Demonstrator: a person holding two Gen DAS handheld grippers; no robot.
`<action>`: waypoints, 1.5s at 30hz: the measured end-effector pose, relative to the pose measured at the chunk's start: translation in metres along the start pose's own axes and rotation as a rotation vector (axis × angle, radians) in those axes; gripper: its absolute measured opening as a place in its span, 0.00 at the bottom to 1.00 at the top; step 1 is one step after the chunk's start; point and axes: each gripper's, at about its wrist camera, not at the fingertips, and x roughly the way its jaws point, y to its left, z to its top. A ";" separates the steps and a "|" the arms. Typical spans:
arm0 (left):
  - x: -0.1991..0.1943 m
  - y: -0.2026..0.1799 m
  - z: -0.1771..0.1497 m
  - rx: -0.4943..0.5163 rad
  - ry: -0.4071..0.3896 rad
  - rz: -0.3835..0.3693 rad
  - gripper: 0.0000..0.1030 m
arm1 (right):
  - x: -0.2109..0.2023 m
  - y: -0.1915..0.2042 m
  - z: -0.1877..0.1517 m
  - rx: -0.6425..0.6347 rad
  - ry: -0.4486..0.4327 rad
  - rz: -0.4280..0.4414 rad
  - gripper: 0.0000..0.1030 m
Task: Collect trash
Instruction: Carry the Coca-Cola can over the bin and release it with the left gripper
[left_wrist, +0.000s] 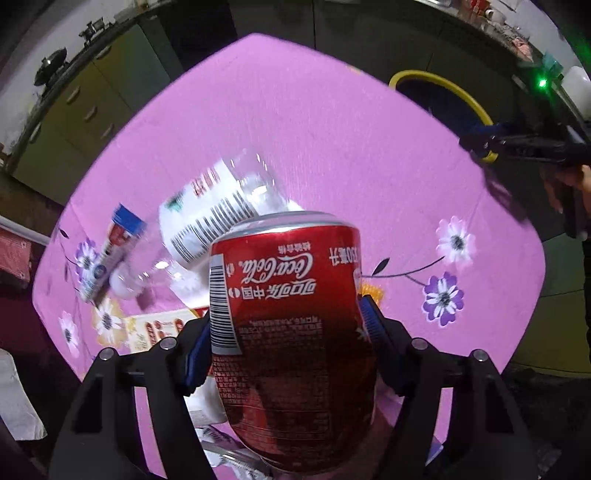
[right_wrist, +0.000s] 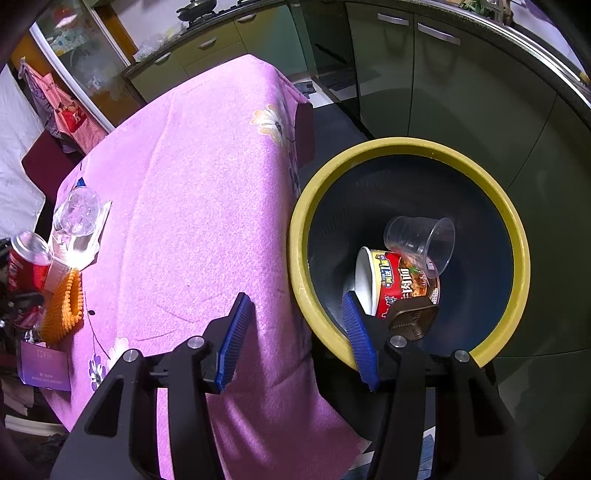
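Can (left_wrist: 291, 325) is sitting upright between the left gripper (left_wrist: 291, 332) pads, clamped above the table's (left_wrist: 332, 147) near edge; right gripper (right_wrist: 295, 339) is hanging open over the bin (right_wrist: 406, 146) beyond the far-right corner.

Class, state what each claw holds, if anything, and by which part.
Left claw grips the red cola can across its side wall, mid-body. Right claw holds nothing.

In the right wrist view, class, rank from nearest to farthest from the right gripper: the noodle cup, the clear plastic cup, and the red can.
1. Noodle cup: in the yellow-rimmed bin, just beyond the right gripper.
2. Clear plastic cup: deeper in the bin, lying on the noodle cup.
3. Red can: far left, across the pink tablecloth.
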 end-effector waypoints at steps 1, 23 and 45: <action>-0.006 -0.001 0.003 0.008 -0.013 0.001 0.66 | -0.002 -0.001 -0.001 0.004 -0.007 0.003 0.50; 0.038 -0.178 0.242 0.320 -0.094 -0.261 0.67 | -0.132 -0.083 -0.063 0.199 -0.237 -0.076 0.50; 0.026 -0.177 0.243 0.230 -0.154 -0.343 0.85 | -0.126 -0.101 -0.086 0.253 -0.220 -0.064 0.56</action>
